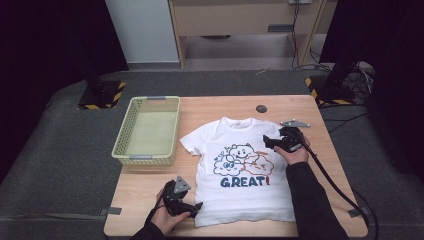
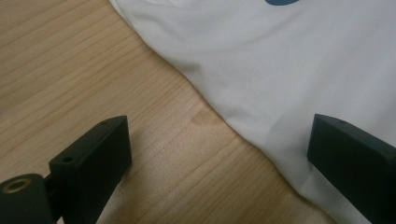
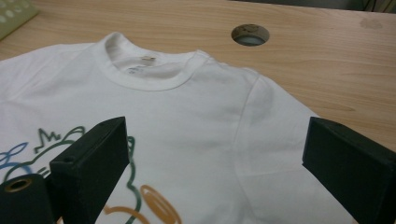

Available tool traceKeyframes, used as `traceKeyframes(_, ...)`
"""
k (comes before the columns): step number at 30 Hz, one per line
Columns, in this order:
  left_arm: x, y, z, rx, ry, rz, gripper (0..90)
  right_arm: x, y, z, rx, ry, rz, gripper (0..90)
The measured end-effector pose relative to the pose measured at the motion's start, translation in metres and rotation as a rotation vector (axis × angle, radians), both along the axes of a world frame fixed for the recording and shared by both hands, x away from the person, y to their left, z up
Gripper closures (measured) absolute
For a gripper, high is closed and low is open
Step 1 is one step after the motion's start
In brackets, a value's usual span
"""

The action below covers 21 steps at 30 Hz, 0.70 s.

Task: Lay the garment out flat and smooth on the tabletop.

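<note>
A white T-shirt (image 1: 240, 165) printed with cartoon clouds and the word GREAT! lies flat, face up, on the wooden table (image 1: 145, 197). My left gripper (image 1: 196, 206) rests at the shirt's lower left hem corner. In the left gripper view it (image 2: 219, 137) stands open, with the hem edge (image 2: 233, 126) running between the jaws and one jaw over the cloth. My right gripper (image 1: 268, 141) hovers over the shirt's right shoulder. Seen from the right gripper view, it (image 3: 215, 140) is open above the fabric, with the collar (image 3: 144, 70) beyond; nothing is pinched.
A pale green plastic basket (image 1: 123, 140) stands on the table's left side, its corner (image 3: 11, 14) visible in the right gripper view. A round cable hole (image 1: 261, 108) (image 3: 251, 34) lies behind the collar. Dark floor and stand bases surround the table.
</note>
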<state>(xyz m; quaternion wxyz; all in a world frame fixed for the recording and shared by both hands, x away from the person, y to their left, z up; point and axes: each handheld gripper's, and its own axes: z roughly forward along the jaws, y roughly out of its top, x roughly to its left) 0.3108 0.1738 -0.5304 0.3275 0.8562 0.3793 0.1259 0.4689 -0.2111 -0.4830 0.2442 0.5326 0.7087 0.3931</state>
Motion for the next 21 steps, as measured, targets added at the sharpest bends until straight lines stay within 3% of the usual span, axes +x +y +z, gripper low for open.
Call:
traceKeyframes(4,0.001,0.001,0.002,-0.011,0.005,0.008,6.2,-0.012,0.005,0.004,0.014,-0.012,0.028,6.6)
traceKeyframes(21,0.004,0.011,0.013,-0.076,-0.061,0.059,6.7,-0.062,0.011,0.001,-0.014,-0.005,0.108,5.3)
